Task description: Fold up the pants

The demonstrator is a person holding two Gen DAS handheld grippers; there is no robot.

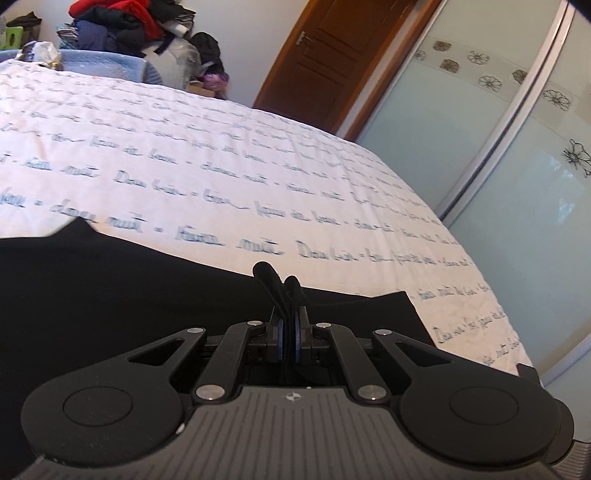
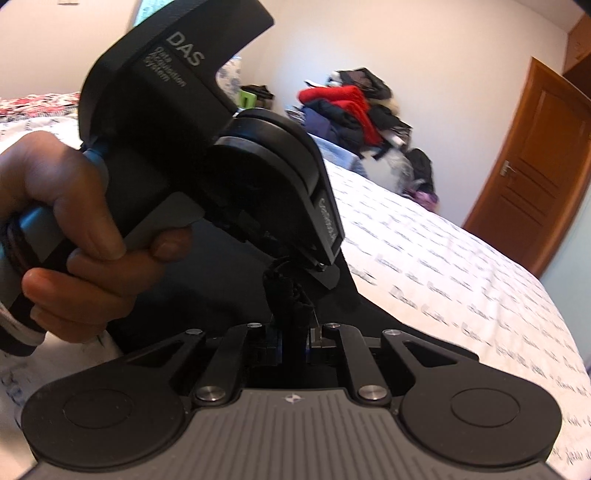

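Note:
Black pants (image 1: 110,288) lie spread on a white bedspread printed with script (image 1: 258,166). My left gripper (image 1: 289,325) is shut on a pinched fold of the pants, which sticks up between the fingers. My right gripper (image 2: 293,332) is shut on a bunched piece of the same black pants (image 2: 354,295). In the right wrist view the left gripper's body (image 2: 207,147), held by a hand (image 2: 74,206), sits directly ahead and very close, hiding much of the pants.
A pile of clothes (image 1: 122,26) sits beyond the bed's far edge, also in the right wrist view (image 2: 354,107). A wooden door (image 1: 325,55) and frosted sliding wardrobe doors (image 1: 517,129) stand to the right. The bed's right edge (image 1: 480,295) drops off nearby.

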